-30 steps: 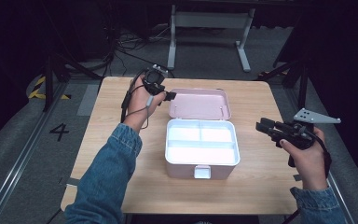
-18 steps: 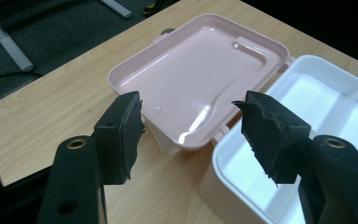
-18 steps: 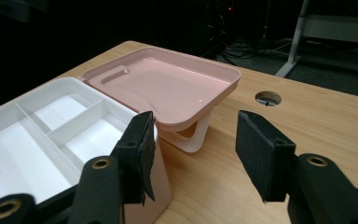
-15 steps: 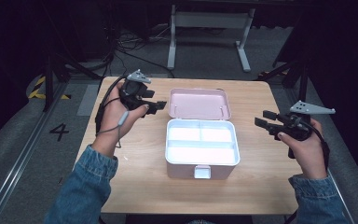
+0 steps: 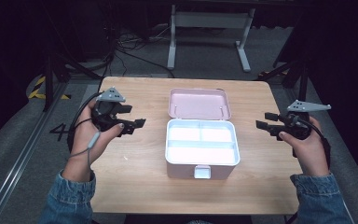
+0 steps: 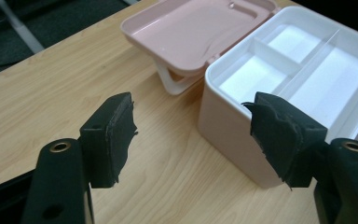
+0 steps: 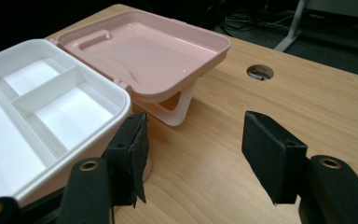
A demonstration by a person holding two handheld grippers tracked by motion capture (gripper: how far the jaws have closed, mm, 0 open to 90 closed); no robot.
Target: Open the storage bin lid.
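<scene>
Box open between both tools, untouched.

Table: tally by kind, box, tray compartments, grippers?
Pink box, lid open: 1
White tray compartments inside, all empty: 3
Hand-held grippers, jaws just opening, nothing between them: 2, left gripper, right gripper
Total: 6
</scene>
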